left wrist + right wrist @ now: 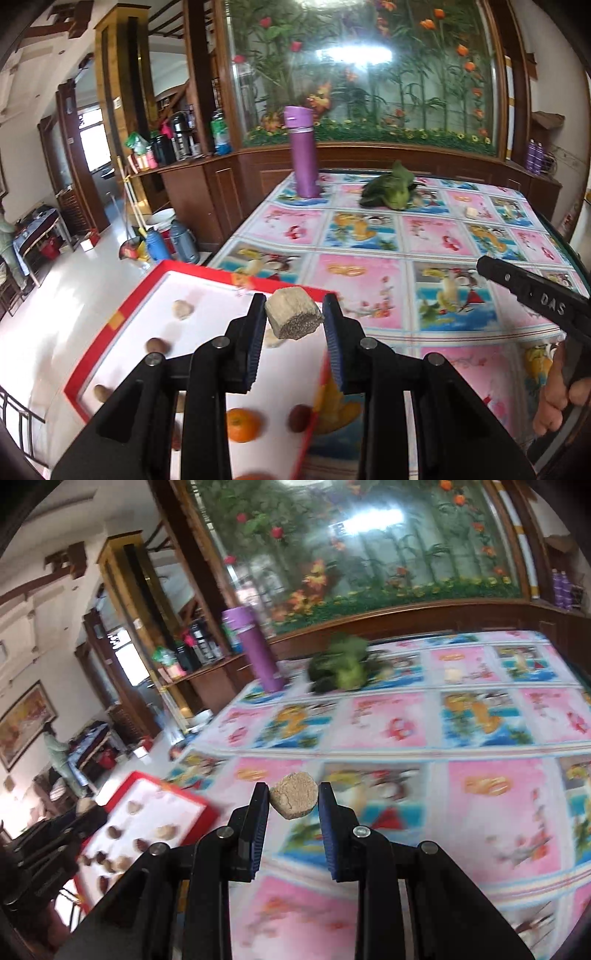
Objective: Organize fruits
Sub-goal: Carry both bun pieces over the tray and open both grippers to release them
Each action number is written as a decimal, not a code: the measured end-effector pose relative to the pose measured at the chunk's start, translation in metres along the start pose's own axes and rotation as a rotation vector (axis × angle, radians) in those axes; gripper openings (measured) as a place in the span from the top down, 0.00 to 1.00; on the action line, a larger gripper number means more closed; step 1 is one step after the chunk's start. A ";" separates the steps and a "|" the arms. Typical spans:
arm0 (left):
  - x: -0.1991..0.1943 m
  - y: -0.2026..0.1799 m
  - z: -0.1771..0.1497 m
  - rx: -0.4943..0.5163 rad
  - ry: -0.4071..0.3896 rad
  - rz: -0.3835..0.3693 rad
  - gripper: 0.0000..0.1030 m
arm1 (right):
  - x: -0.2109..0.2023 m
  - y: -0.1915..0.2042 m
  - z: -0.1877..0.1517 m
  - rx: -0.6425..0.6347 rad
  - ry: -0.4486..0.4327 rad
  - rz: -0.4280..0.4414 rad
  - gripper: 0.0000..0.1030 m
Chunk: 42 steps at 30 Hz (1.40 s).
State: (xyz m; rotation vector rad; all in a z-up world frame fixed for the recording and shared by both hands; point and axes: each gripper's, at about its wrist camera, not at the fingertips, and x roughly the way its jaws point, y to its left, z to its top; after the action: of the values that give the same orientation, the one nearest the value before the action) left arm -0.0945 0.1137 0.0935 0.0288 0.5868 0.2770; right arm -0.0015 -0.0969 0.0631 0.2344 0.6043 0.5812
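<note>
Writing: white letters "DAS" on the black body of the right gripper (484, 264), seen at the right edge of the left wrist view; no other text can be read
Table: covered by a tablecloth (369, 251) of pink and blue squares printed with fruit pictures
Far end of table: an upright purple flask (304, 153) on the left, a bunch of leafy greens (388, 188) just right of it, and a small pale piece (471, 212) further right
Tray: a white tray with a red rim (110, 325) sits at the near left corner of the table, holding an orange (243, 424), a dark red fruit (299, 417), several brown round fruits and a pale lump
Left claw: the left gripper (294, 314) hangs over the tray's right edge, its blue pads closed narrowly on a tan fibrous chunk (293, 314)
Right claw: the right gripper (293, 799) is over the tablecloth, right of the tray, pinching a round tan chunk (293, 794) between its pads
Hand: a person's fingers (554, 391) grip the right tool's handle
</note>
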 end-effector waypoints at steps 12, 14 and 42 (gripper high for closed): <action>0.001 0.076 -0.024 -0.082 0.025 0.094 0.68 | 0.043 0.132 -0.026 -0.146 0.098 0.149 0.75; 0.003 0.084 -0.027 -0.085 0.036 0.096 0.68 | 0.047 0.139 -0.028 -0.151 0.110 0.156 0.75; 0.067 0.171 -0.039 0.093 0.345 0.065 0.68 | 0.121 0.163 -0.066 -0.217 0.430 0.080 0.75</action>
State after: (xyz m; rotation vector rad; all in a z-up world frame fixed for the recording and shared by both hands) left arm -0.1053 0.2946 0.0424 0.0915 0.9423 0.3203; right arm -0.0322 0.1086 0.0137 -0.0760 0.9418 0.7767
